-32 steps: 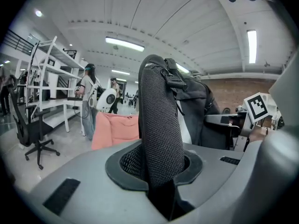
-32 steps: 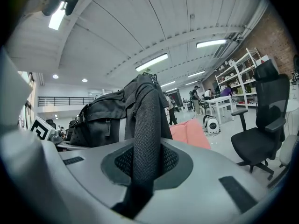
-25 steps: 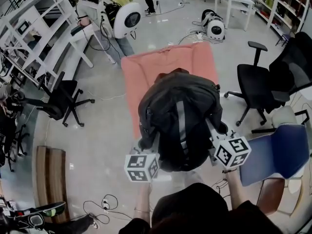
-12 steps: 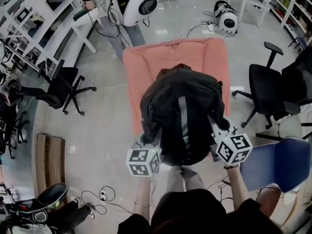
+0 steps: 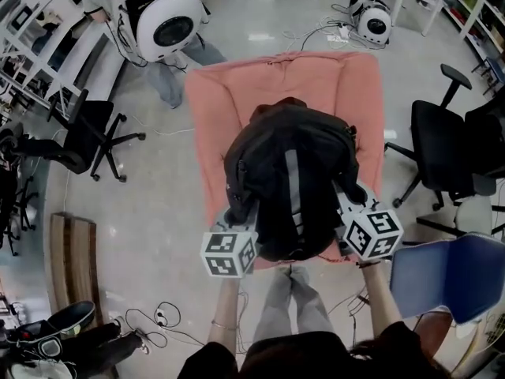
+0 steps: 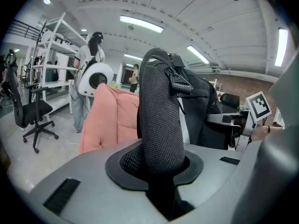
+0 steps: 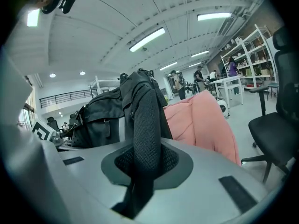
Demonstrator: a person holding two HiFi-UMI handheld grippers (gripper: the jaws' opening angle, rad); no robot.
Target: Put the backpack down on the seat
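Your left tongs [image 6: 160, 176] are clenched on one black mesh shoulder strap [image 6: 161, 111], your right tongs [image 7: 140, 171] on the other strap [image 7: 145, 120]. The black fabric backpack [image 5: 288, 180] hangs ahead of both tongs, over the salmon-pink cushioned seat [image 5: 217, 109]; contact not discernible.

Lower both tongs level and together. Release only once the straps slacken.

No brand or label legible, only square markers on the cubes [image 5: 229, 253].

Bright overhead light, fisheye-warped edges.

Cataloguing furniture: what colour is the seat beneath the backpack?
Salmon pink; the seat shows best in the head view.
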